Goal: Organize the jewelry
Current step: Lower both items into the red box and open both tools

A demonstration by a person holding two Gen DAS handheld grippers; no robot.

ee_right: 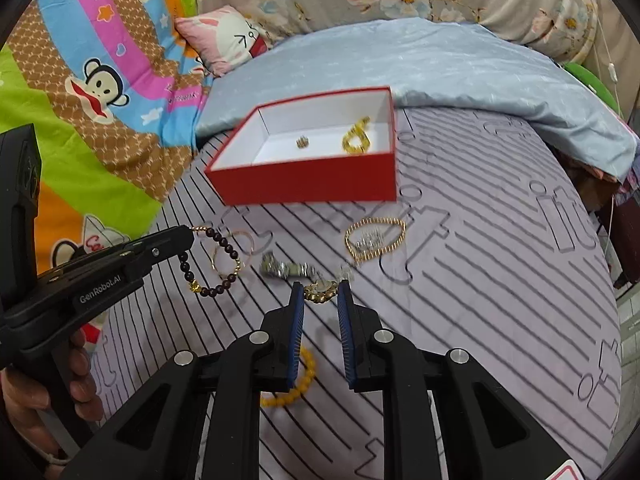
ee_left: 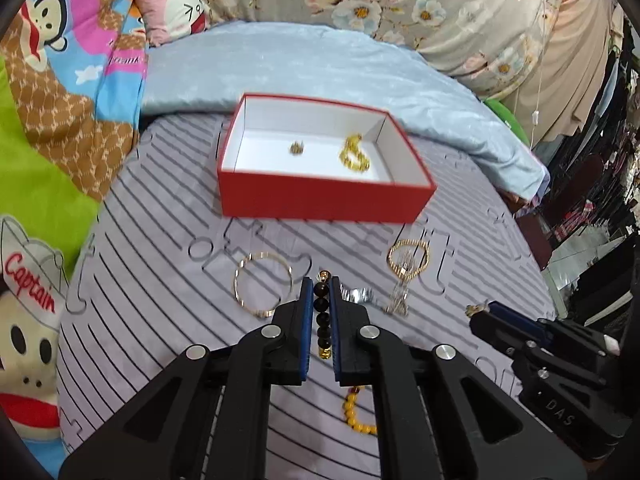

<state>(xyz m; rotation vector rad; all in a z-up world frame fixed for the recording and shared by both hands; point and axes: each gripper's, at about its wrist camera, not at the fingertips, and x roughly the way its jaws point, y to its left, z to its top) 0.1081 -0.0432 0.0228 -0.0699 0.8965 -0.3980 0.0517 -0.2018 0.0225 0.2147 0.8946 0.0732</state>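
Note:
A red box point(ee_left: 320, 200) with a white inside lies on the striped bed sheet; it holds a small gold ring point(ee_left: 297, 147) and a gold chain point(ee_left: 354, 154). It also shows in the right wrist view point(ee_right: 304, 182). My left gripper point(ee_left: 321, 292) is shut on a dark bead bracelet point(ee_left: 323, 316), which hangs from it above the sheet in the right wrist view point(ee_right: 216, 264). My right gripper point(ee_right: 319, 294) is shut on a small gold piece point(ee_right: 320, 293); it appears at the right of the left wrist view point(ee_left: 480, 312).
On the sheet lie a thin gold bangle point(ee_left: 262, 284), a gold spring bracelet point(ee_left: 408, 258), a silver piece point(ee_right: 280, 270) and a yellow bead bracelet point(ee_right: 296, 384). A blue blanket point(ee_left: 300, 64) and pillows lie behind the box.

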